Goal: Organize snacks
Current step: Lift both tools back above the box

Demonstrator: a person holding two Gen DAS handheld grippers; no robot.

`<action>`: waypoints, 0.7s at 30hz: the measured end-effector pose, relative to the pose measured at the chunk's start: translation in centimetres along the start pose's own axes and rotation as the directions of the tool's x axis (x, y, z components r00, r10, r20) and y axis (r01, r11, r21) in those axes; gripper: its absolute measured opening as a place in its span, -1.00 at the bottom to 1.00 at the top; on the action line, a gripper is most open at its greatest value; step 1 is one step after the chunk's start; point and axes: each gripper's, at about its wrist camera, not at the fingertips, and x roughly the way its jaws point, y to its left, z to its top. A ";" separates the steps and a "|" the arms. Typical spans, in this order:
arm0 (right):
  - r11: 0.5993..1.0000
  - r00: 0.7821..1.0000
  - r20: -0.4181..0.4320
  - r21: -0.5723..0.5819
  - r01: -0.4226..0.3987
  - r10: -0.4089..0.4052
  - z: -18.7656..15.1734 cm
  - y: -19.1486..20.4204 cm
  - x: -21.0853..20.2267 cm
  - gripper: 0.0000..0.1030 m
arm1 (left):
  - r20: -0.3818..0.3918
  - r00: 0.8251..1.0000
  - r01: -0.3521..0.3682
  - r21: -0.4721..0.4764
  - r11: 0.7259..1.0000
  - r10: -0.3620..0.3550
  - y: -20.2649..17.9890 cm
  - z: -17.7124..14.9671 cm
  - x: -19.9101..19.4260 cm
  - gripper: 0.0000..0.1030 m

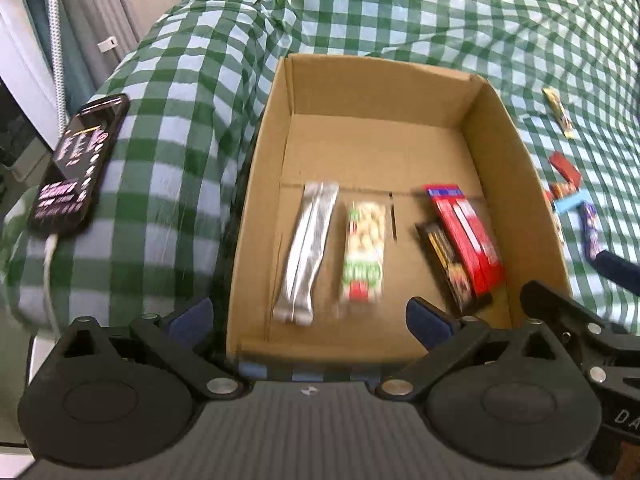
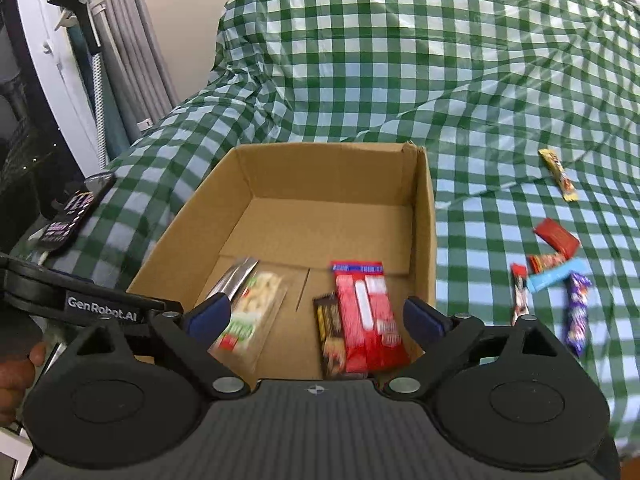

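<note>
Four snacks already lie in the open brown cardboard box point(image 2: 424, 216) just ahead of both claws. The left gripper point(image 1: 308, 312) and right gripper point(image 2: 316, 316) gape wide and empty. Loose wrapped bars point(image 2: 556, 276) wait on the checked cloth, right of the right claw.

Green-and-white checked cloth point(image 2: 440, 80) draped in folds over a raised surface. Left: grey curtains point(image 2: 132, 64), white frame point(image 2: 60, 80). Behind: plain cream wall point(image 2: 192, 4). Daylight falls evenly across the cloth.

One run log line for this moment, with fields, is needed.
left tool: open, empty | right tool: open, empty | cardboard box: four snacks inside | cloth: six snacks outside
</note>
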 end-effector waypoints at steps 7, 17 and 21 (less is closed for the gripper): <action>0.998 0.998 0.060 -0.059 0.021 -0.017 -2.5 2.0 -5.4 0.91 | 0.031 0.999 -0.027 0.030 0.999 0.026 -0.8 -4.1 -3.6 0.99; 0.992 0.986 0.165 -0.121 0.032 -0.011 -4.5 2.7 -10.9 0.98 | 0.110 0.993 -0.036 0.028 0.999 0.033 -1.5 -7.2 -7.9 0.99; 0.990 0.981 0.192 -0.134 0.033 -0.007 -5.0 3.1 -12.1 0.98 | 0.124 0.992 -0.035 0.026 0.999 0.031 -1.6 -7.6 -8.8 0.99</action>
